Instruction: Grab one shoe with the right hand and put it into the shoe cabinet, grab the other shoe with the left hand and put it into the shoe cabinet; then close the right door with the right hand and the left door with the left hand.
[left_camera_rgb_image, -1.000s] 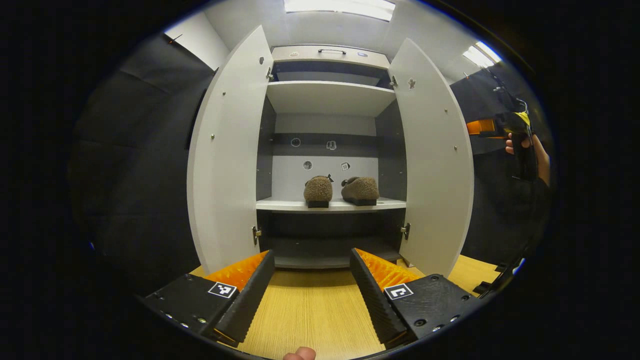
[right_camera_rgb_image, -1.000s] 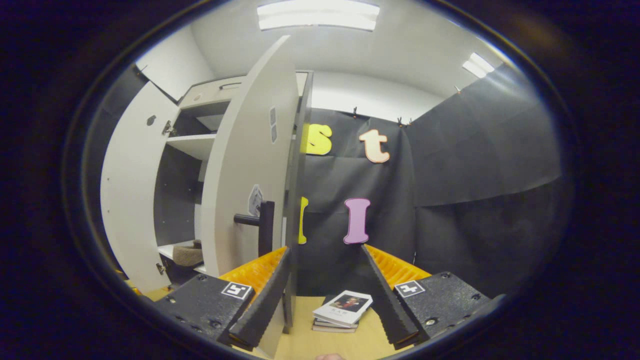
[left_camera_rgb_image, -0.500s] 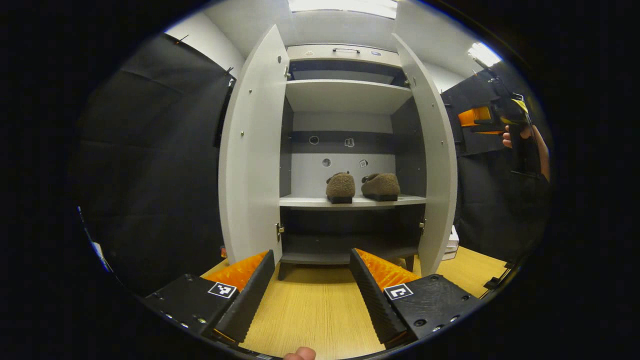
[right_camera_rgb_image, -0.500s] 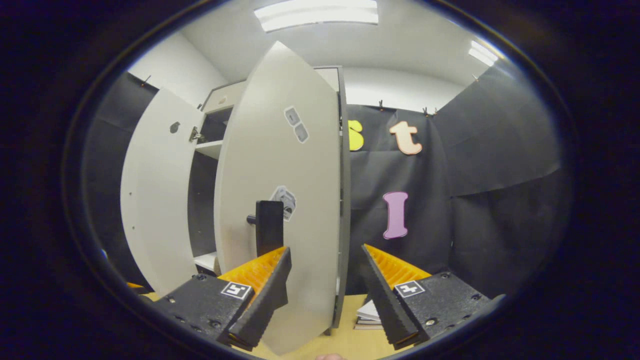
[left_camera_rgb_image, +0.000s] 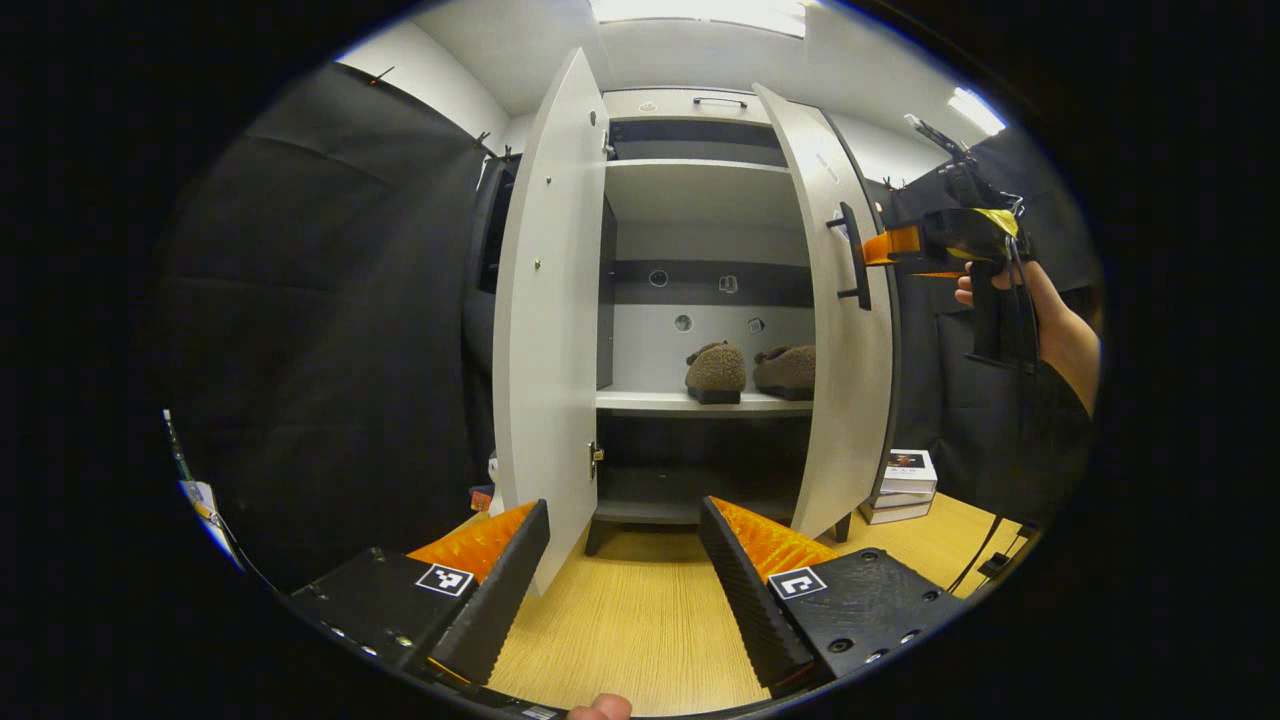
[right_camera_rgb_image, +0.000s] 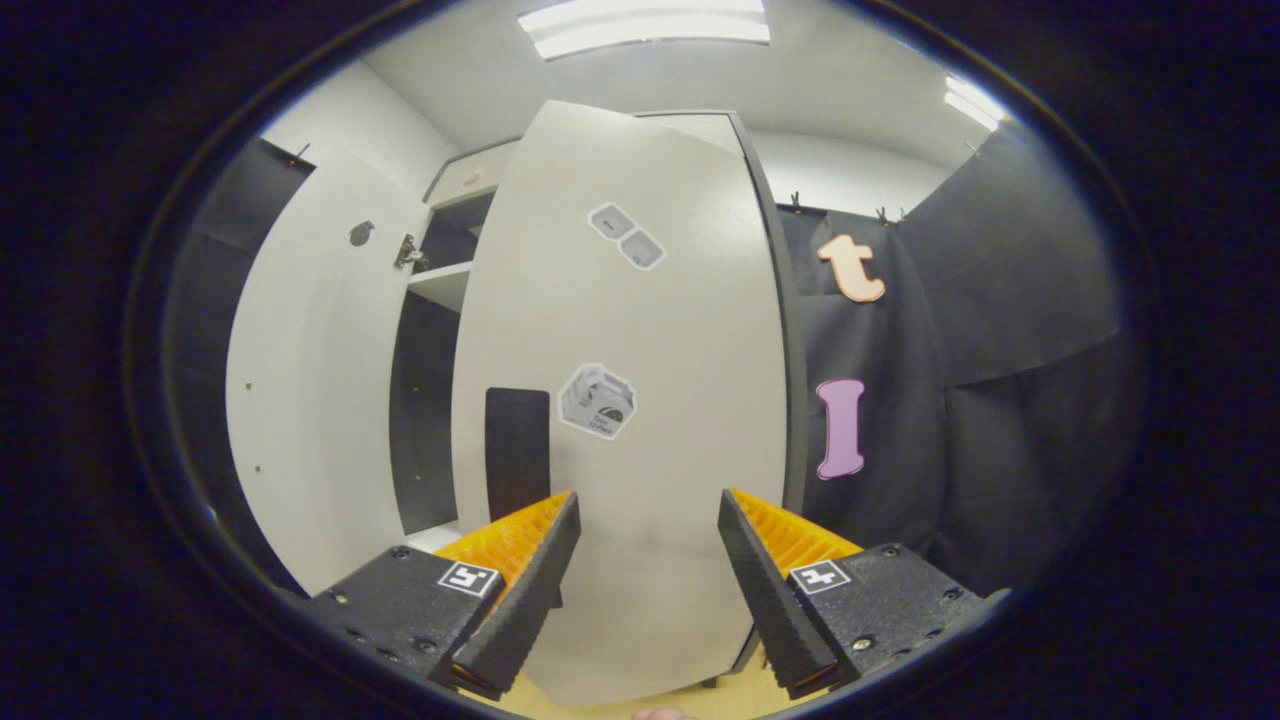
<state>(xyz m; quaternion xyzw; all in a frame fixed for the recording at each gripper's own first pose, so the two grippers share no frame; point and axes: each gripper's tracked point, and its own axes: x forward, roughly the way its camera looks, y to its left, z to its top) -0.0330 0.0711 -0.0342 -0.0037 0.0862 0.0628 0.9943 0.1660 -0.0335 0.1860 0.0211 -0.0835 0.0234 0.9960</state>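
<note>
Two brown fuzzy shoes (left_camera_rgb_image: 748, 368) stand side by side on the middle shelf (left_camera_rgb_image: 690, 402) of the shoe cabinet. The cabinet's right door (left_camera_rgb_image: 838, 330) is swung partway in, its dark handle (left_camera_rgb_image: 851, 256) facing out; the same door (right_camera_rgb_image: 640, 400) spreads across the right gripper view with its handle (right_camera_rgb_image: 517, 450). The left door (left_camera_rgb_image: 545, 310) stands open, edge toward me. My left gripper (left_camera_rgb_image: 622, 590) is open over the wooden floor, well back from the cabinet. My right gripper (right_camera_rgb_image: 647, 585) is open, fingers against the right door's outer face. That gripper (left_camera_rgb_image: 905, 243) also appears in the left gripper view, touching the door near the handle.
The floor (left_camera_rgb_image: 640, 620) in front of the cabinet is light wood. A small stack of books (left_camera_rgb_image: 900, 485) lies on it just right of the cabinet. Black cloth walls close in on both sides. A hand and dark sleeve (left_camera_rgb_image: 1040, 330) hold the right gripper.
The right door has swung from wide open to partly closed with the right gripper following against it. The left gripper view has drifted left and back; the shoes have stayed put.
</note>
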